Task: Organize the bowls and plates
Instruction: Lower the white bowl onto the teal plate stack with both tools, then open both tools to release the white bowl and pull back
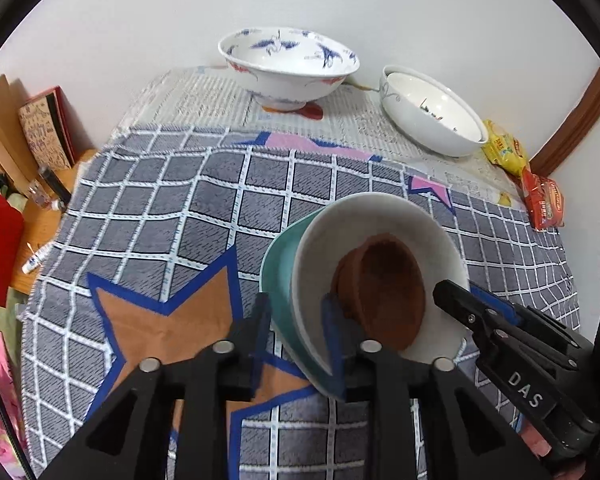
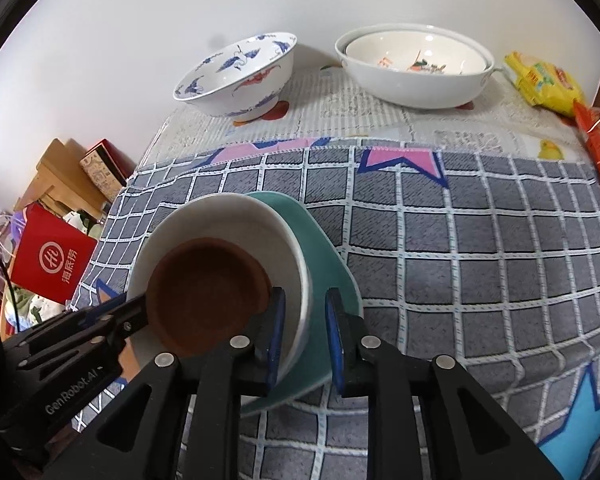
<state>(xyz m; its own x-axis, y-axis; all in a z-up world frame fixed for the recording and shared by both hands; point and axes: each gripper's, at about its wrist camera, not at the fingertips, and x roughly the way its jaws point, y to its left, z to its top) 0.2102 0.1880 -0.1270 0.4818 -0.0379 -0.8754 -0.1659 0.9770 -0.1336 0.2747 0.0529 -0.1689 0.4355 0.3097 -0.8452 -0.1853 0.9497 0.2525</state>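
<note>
Fingers [image 1: 260,344] of both grippers straddle the stacked bowls' [image 1: 380,216] rims, hiding contact.

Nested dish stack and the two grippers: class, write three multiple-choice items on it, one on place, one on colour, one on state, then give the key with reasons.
1. Where does the brown dish sit?
A. inside the white bowl
B. under the teal plate
C. beside the crane-pattern bowl

2. What colour is the outermost dish of the stack?
A. red
B. teal
C. yellow

3. How is the stack held?
A. untouched
B. by the left gripper only
C. by both, the right gripper too

Key: 1 A, white rim rings the brown dish. 2 B, teal shows outside the white bowl. 3 C, each gripper's fingers straddle the stack's rim.
</note>
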